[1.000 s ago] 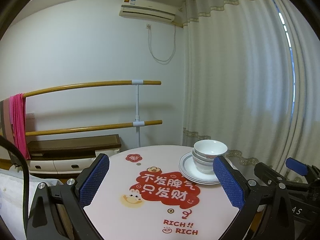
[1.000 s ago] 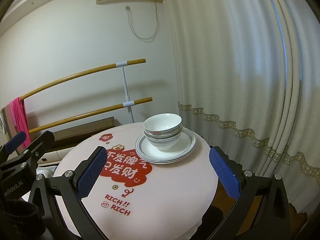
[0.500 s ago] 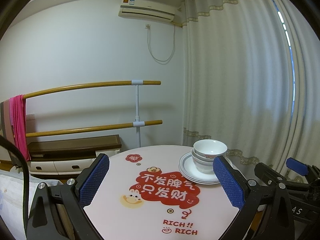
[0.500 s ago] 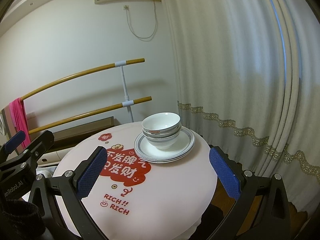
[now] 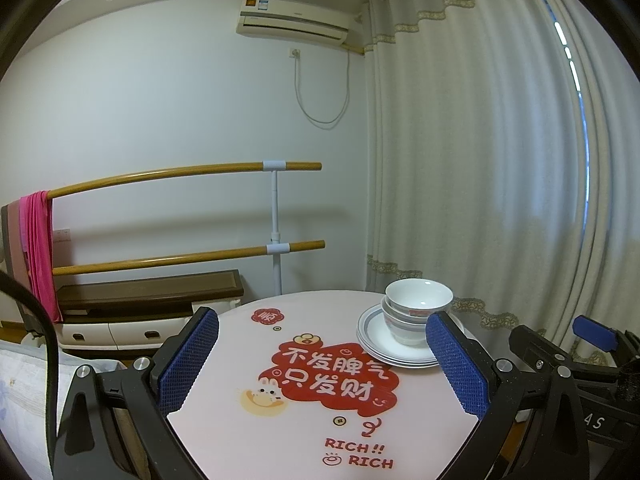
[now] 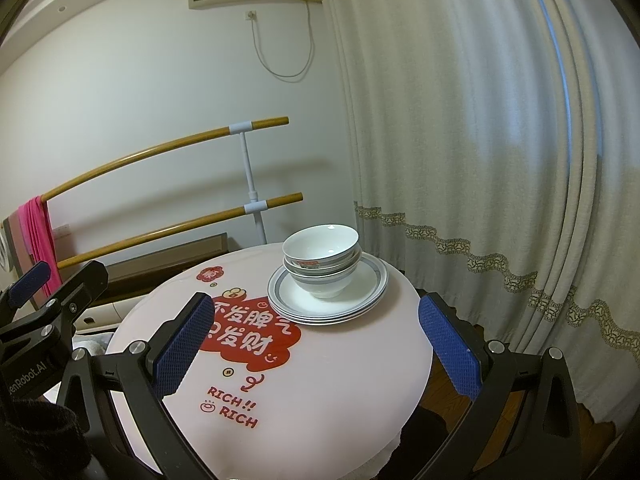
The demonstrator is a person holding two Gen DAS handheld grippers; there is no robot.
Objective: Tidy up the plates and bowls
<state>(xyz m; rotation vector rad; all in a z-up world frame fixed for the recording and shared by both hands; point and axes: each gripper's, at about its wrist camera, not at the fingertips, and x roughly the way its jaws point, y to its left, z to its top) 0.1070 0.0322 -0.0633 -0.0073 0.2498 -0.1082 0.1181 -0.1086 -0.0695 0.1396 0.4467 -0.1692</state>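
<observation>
Pink round table (image 6: 320, 380) with a red decal carries everything at its far right edge: white bowls (image 6: 320, 258) nested on stacked plates (image 6: 360, 296). Left gripper (image 5: 320, 360) and right gripper (image 6: 316, 344) hover spread wide, holding nothing. Sorting seems finished or unstarted; any next grasp needs the top bowl's rim.

Round table (image 6: 328, 392): near half lay bare, open to approach. Stacked bowls (image 6: 320, 258) on plates (image 6: 360, 296) occupied the far right edge (curtain (image 6: 480, 140) close behind); wooden rails (image 5: 180, 172) stood beyond, well apart.
</observation>
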